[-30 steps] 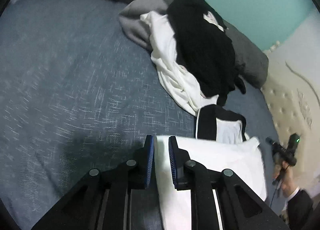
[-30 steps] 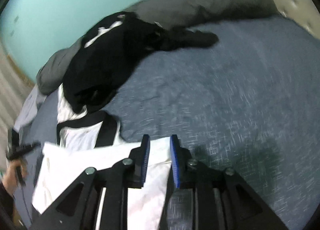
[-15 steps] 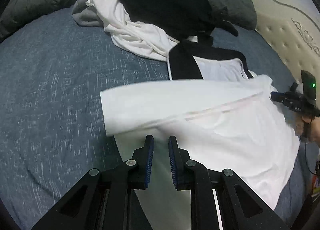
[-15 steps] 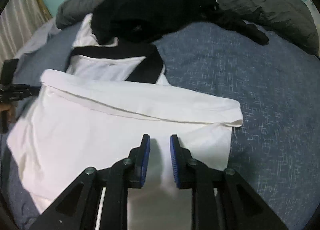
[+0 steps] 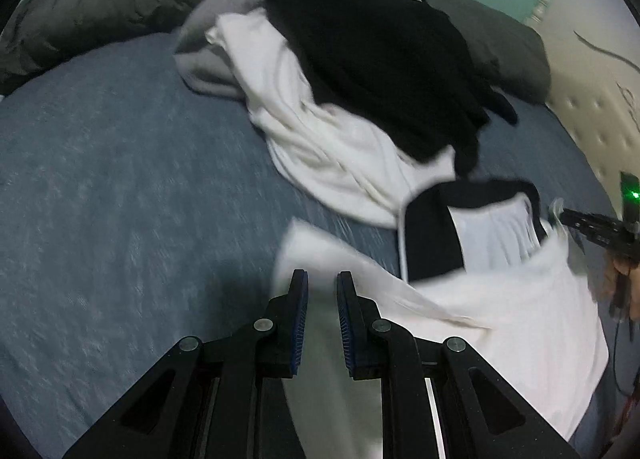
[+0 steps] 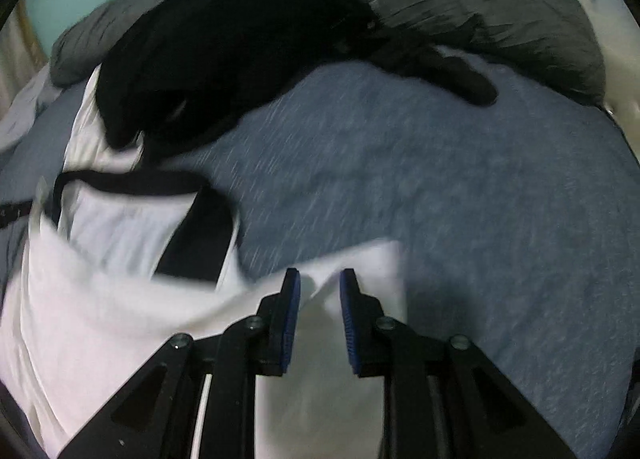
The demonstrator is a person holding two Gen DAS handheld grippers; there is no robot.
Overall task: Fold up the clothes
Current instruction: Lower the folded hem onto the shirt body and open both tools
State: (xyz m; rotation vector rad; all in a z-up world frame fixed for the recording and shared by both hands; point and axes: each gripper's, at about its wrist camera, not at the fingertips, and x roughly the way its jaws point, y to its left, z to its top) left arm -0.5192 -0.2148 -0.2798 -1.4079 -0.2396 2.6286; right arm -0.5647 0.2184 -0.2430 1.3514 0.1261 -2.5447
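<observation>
Two grippers are in view: the left gripper (image 5: 322, 285) and the right gripper (image 6: 320, 283). One white shirt (image 5: 500, 323) lies nearest them. One black-and-white top (image 5: 472, 227) lies beside it. The pile holds one black garment (image 5: 372, 43), one white garment (image 5: 320, 139) and one grey garment (image 5: 212, 59). There is one blue bedsheet (image 5: 100, 179) and one dark grey duvet (image 6: 480, 3).

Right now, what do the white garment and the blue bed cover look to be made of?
White garment: seemingly thin, matte knit cloth, cotton-like; it drapes in soft creases without shine. Bed cover: matte woven fabric, blue flecked with pale threads, maybe a heathered cotton blend. Motion blur hides the weave, so both are guesses.
</observation>
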